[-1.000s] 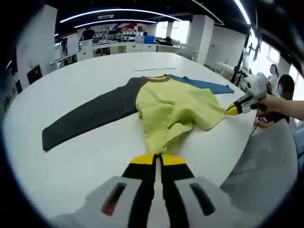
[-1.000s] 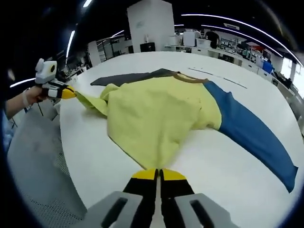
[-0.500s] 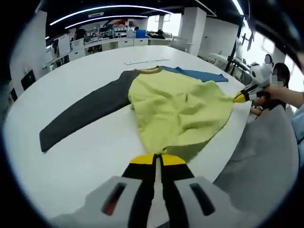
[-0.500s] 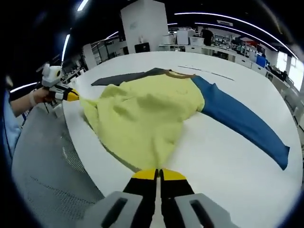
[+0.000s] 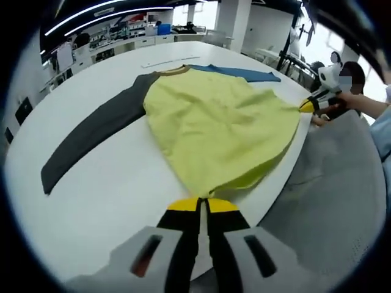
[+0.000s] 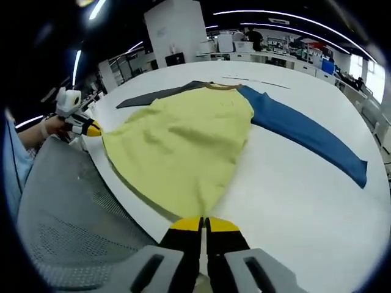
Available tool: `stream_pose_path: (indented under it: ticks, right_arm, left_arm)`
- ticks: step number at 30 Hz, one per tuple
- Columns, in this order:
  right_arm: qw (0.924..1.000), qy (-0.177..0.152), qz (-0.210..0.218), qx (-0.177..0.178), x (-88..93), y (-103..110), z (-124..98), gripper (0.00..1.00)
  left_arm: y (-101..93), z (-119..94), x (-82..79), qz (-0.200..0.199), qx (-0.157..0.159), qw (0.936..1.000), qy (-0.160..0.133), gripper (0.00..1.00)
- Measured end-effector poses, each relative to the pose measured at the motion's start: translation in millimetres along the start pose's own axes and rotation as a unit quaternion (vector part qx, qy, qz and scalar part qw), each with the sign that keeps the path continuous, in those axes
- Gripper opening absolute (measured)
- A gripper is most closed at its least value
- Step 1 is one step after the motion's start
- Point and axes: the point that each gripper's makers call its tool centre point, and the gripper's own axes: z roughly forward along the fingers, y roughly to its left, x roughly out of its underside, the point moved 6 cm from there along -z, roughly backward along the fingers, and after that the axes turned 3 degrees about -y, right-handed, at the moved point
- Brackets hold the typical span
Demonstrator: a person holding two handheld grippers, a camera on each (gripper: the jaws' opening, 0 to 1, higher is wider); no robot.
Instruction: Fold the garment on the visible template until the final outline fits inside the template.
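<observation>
A long-sleeved shirt lies on a round white table [image 5: 116, 183]: yellow-green body [image 5: 217, 125], dark grey sleeve [image 5: 91, 131], blue sleeve [image 6: 305, 131], brown collar [image 5: 174, 71]. My left gripper [image 5: 200, 204] is shut on one hem corner at the table's near edge. My right gripper [image 6: 201, 224] is shut on the other hem corner, and it appears as a yellow-tipped tool [image 5: 308, 105] in the left gripper view. The left gripper [image 6: 90, 129] enters the right gripper view from the left. The hem is stretched between them over the table's edge. I cannot make out a template.
Grey fabric [image 5: 330, 183] hangs below the table's edge by the person's hand [image 5: 342, 104]. A thin white strip [image 5: 162, 61] lies on the table beyond the collar. Desks and shelves stand far behind.
Both grippers pulled the hem toward the table's near edge and apart. The rumpled yellow body has spread out flat and smooth.
</observation>
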Motion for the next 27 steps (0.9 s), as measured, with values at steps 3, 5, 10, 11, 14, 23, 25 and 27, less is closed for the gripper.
stream_pose_path:
  ticks: [3,5,10,11,14,23,25,27]
  right_arm:
    - [1.0000,0.006,-0.001,0.002,3.3,-2.2,1.0,0.00]
    - [0.9999,0.009,0.001,0.004,5.4,-3.5,1.6,0.00]
    - [0.9999,0.011,0.005,0.010,6.5,-7.3,0.6,0.00]
    - [0.9999,0.011,0.005,0.009,6.3,-7.4,0.9,0.00]
    - [0.9999,0.013,0.001,0.008,5.4,-7.0,1.8,0.00]
    - [0.9999,0.006,0.009,0.009,6.1,-6.2,1.2,0.00]
    - [0.9999,0.005,0.010,0.010,6.1,-5.8,1.1,0.00]
    - [0.9999,0.004,0.010,0.010,6.0,-5.7,0.8,0.00]
  left_arm:
    - [-2.7,1.0,4.5,0.004,0.007,0.9999,0.012,0.00]
    - [-4.5,1.7,8.5,0.009,0.007,0.9996,0.025,0.00]
    - [-10.1,0.1,12.8,0.014,0.017,0.9992,0.033,0.00]
    - [-9.9,0.1,12.7,0.013,0.017,0.9993,0.032,0.00]
    - [-8.5,0.1,12.4,0.011,0.012,0.9994,0.031,0.00]
    - [-5.9,3.5,9.1,-0.118,0.020,0.9927,0.014,0.22]
    - [-4.7,5.7,10.4,-0.158,0.018,0.9872,0.017,0.21]
    - [-3.7,8.3,12.4,-0.145,0.010,0.9891,0.024,0.21]
